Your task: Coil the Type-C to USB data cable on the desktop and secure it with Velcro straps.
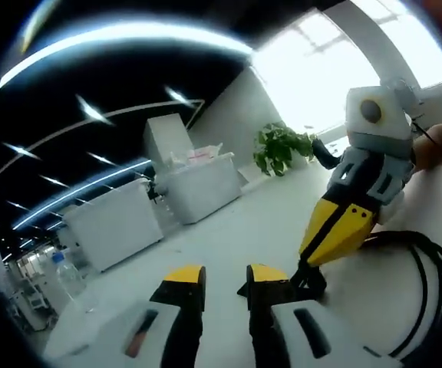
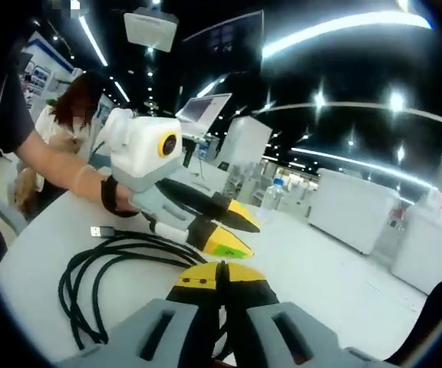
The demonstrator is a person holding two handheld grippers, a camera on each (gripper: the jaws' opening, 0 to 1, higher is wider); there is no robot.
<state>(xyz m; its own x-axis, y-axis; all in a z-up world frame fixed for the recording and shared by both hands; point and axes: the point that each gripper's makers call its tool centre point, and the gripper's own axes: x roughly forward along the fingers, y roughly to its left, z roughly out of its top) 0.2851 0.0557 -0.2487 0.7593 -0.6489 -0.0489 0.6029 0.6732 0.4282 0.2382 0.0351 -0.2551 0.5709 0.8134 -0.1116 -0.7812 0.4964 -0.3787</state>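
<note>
Right gripper: nearest in the right gripper view, its yellow-tipped jaws pressed together with almost no gap, low over the white desktop; whether cable sits between the tips I cannot tell. In the left gripper view it comes in from the right, nose down, its black tip touching the desktop just right of the left gripper's jaws.
Data cable: black, lying in loose loops on the desktop just left of the right gripper's jaws and running in under them; its silver USB plug lies at the far left end of the loops, pointing left. In the left gripper view the same loops curve along the near right side, starting beside the right gripper's tip.
Left gripper: jaws parted with bare desktop showing between them, holding nothing, the cable off to their right. In the right gripper view it reaches in from the left, just beyond the right gripper's tips, jaws spread apart above the cable.
Hand: gloved with a dark wrist strap, gripping the left gripper's handle.
Water bottle: clear, upright, near the desktop's left edge.
White cabinets: beyond the desktop.
Potted plant: farther still, by the bright window.
Person: seated at far left.
</note>
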